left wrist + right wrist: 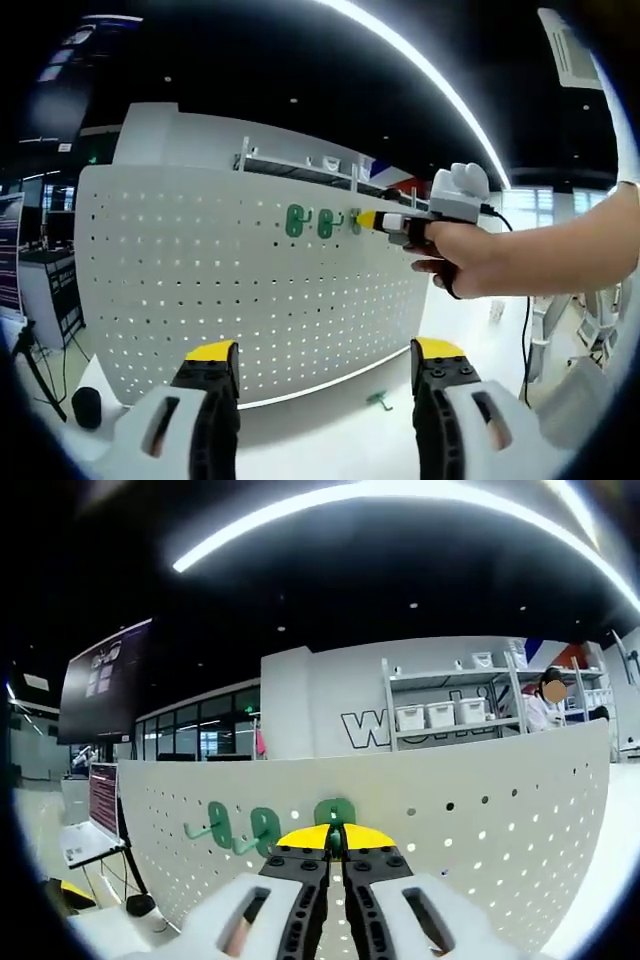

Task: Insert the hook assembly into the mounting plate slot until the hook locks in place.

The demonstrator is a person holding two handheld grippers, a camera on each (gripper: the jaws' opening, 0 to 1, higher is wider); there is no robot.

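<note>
Third hook [334,812] pinched in the closed jaws of the right gripper [333,852], pressed up against the pegboard [480,820] just right of two hooks already seated — [218,823] and [264,825]; in the left gripper view, same hook [355,221] at the tip of the right gripper [372,221], in line with the two hung ones [294,221] and [324,223]. Cannot tell whether its tabs are through the holes or only resting on the face.

Risks, as a judgement: letting go before the lock catches — hook drops to the table [330,420]; pushing at a tilt, tabs missing the holes, hook twisting in the grip; pushing too hard on a free-standing board, board tipping back with nothing bracing it.

Left gripper [325,375] low and well apart from the board, jaws wide open, holding nothing; a spare hook [379,401] lying on the table beneath.
</note>
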